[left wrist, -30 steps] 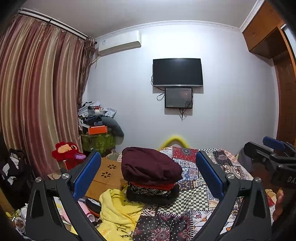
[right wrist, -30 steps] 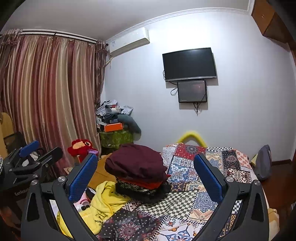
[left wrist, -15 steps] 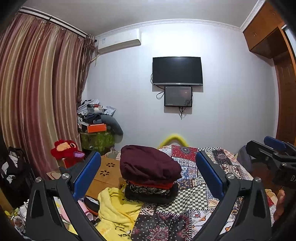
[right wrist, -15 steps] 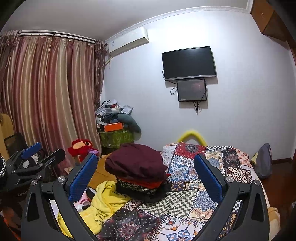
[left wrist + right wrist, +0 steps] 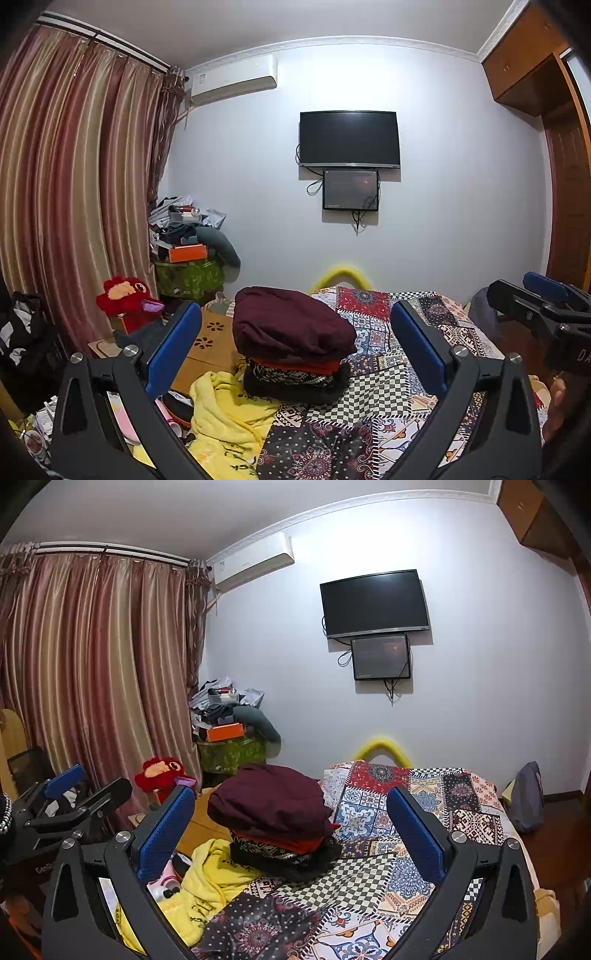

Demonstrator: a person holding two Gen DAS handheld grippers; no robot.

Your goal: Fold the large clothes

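Patchwork bedding covers the bed [image 5: 424, 332], which fills the lower half of both views under a white wall with a TV [image 5: 349, 138]. Near the bed's left edge a stack of folded clothes [image 5: 293, 350] is seen, topped by a maroon garment [image 5: 291, 325]. Just left of the stack, a yellow garment [image 5: 225, 413] is draped over the bed's edge.

Both tools are held above the near end of the bed, clear of the cloth. The left tool [image 5: 295, 354] is seen with its blue pads wide apart and nothing between them; the right tool [image 5: 291, 834] is likewise spread apart and bare.

From the left wrist view, the right tool [image 5: 539, 306] is seen at the right of the stack, over the bed's right side. Only the right wrist view shows the left tool [image 5: 77, 794] left of the stack, beyond the bed's left edge, in front of the curtain [image 5: 92, 672]. A grey bag [image 5: 526, 797] at the bed's far right corner is shown fully in that view alone.

Right of the stack, the bedding lies flat and uncovered up to the bed's right edge.
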